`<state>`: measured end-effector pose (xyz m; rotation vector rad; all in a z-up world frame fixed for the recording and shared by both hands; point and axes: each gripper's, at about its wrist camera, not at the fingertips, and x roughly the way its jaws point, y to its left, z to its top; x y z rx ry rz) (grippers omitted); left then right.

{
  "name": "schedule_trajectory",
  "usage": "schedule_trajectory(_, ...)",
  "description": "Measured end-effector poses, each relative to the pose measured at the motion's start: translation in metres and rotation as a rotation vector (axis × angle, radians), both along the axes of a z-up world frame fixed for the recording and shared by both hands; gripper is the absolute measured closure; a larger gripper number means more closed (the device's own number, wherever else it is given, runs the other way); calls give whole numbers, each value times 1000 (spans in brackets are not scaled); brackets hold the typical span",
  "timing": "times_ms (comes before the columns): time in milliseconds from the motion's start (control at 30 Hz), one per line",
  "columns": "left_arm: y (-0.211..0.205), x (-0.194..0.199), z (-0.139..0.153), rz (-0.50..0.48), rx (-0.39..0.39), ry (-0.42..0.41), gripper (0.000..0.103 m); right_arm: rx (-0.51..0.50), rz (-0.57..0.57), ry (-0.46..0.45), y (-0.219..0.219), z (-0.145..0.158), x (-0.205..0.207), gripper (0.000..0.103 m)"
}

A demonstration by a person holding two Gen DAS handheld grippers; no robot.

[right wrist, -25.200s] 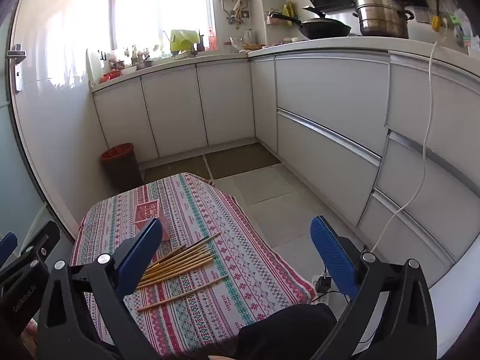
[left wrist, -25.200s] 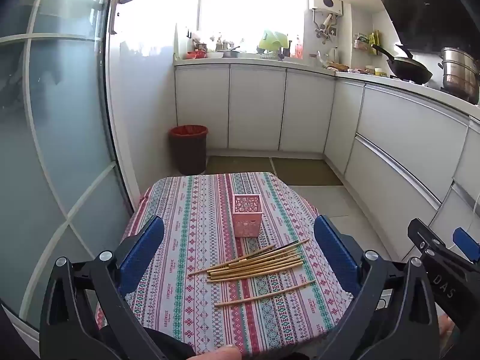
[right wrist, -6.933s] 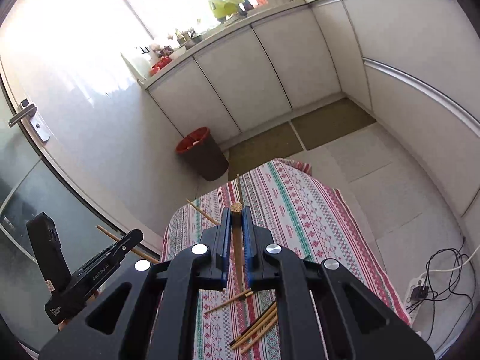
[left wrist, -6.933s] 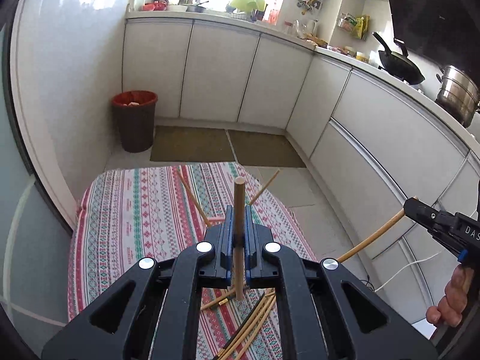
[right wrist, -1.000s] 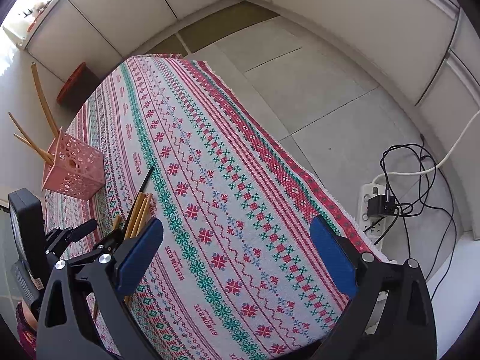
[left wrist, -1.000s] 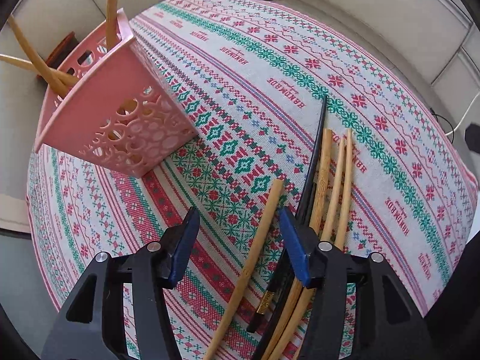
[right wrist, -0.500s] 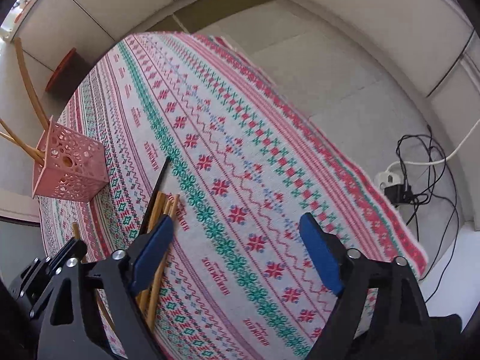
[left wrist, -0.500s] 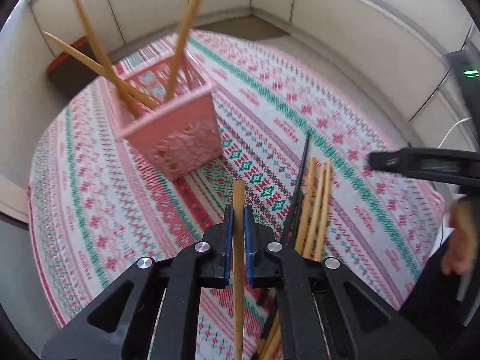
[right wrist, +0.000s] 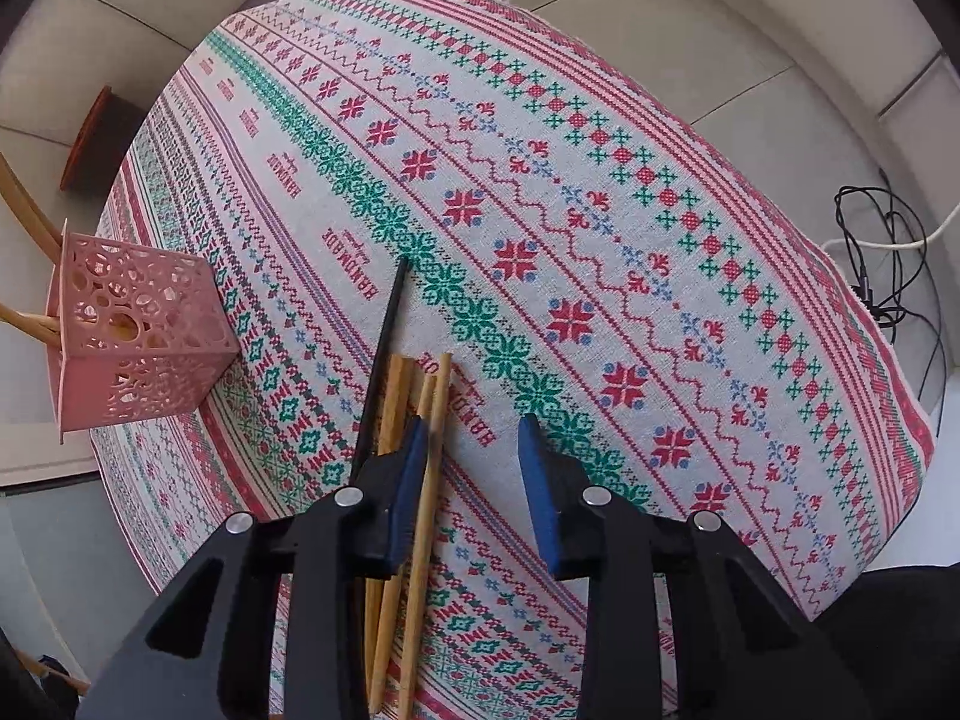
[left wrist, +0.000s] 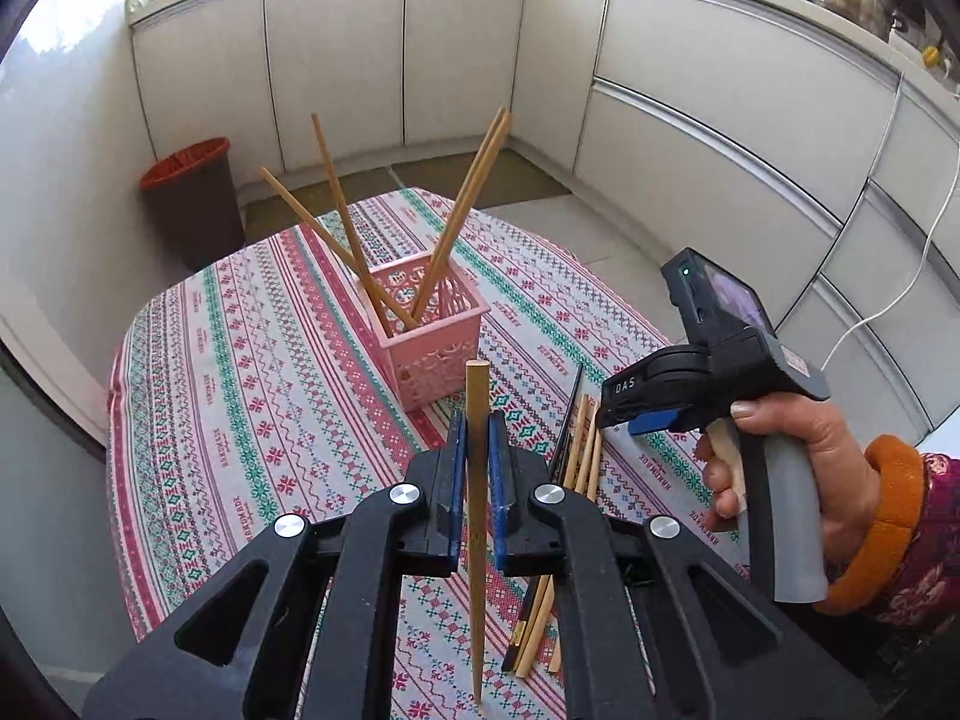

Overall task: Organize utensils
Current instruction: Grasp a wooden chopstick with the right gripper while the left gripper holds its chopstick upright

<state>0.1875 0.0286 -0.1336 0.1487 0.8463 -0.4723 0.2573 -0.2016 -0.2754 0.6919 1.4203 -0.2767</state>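
- The left gripper [left wrist: 472, 450] is closed on a chopstick [left wrist: 476, 540], low in the picture.
- The right gripper [right wrist: 474, 456] is open over table chopsticks [right wrist: 414, 480]; their ends are hidden.

We see the desk [left wrist: 252, 372] draped in a patterned tablecloth [right wrist: 540, 228]. A pink basket [left wrist: 435, 339] stands on it ahead of the left hand-held gripper [left wrist: 474, 468]; loose chopsticks [right wrist: 414, 420] lie beside the right hand-held gripper's [right wrist: 474, 450] left finger.

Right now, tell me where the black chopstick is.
The black chopstick lies flat on the tablecloth, leftmost in the bundle of wooden chopsticks, right of the pink basket, beside the right gripper.
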Motion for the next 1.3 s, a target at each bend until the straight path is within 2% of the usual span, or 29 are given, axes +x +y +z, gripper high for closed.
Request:
schedule_trajectory(100, 5, -2, 4, 14, -10, -2, 96, -41, 18, 20, 10, -2, 5, 72)
schedule_trajectory(200, 12, -2, 6, 32, -18, -2, 96, -75, 10, 25, 21, -2, 10, 80)
schedule_trajectory(233, 14, -2, 6, 37, -19, -2, 96, -58, -13, 21, 22, -3, 10, 80)
schedule_trajectory(300, 18, 0, 4, 45, -23, -1, 96, 46, -42, -11, 19, -6, 8, 79)
schedule_trajectory(400, 19, 2, 2, 55, -19, 3, 96, 64, -63, -36, 14, -4, 3, 78)
schedule_trajectory(533, 19, 3, 2, 58, -18, 3, 96, 27, -62, -24, 2, -1, -7, 78)
schedule_trajectory(633, 18, 4, 1, 61, -14, 5, 96, 14, -50, -14, -4, -4, -11, 82)
schedule_trajectory(867, 18, 6, -1, 68, -12, 9, 95, -35, -46, 2, 9, -5, 5, 82)
schedule_trajectory(900, 18, 6, -1, 67, -10, 9, 95, -45, -40, -3, 14, -5, 8, 92)
schedule_trajectory(933, 18, 6, 0, 66, -9, 8, 95, -36, -34, -10, 16, -6, 12, 96)
schedule_trajectory(1100, 20, 0, 10, 72, -22, -13, 95, 72, -75, -110, 8, -7, 1, 98)
schedule_trajectory(1200, 20, -3, 14, 69, -26, -17, 95, 58, -50, -191, 4, 11, -14, 98)
schedule_trajectory(1267, 20, 1, 8, 60, -27, 17, 95, 49, -28, -229, 3, 25, -23, 98)
schedule_trajectory(1300, 20, 6, -2, 51, -25, 68, 94, 46, -13, -257, 2, 35, -30, 98)
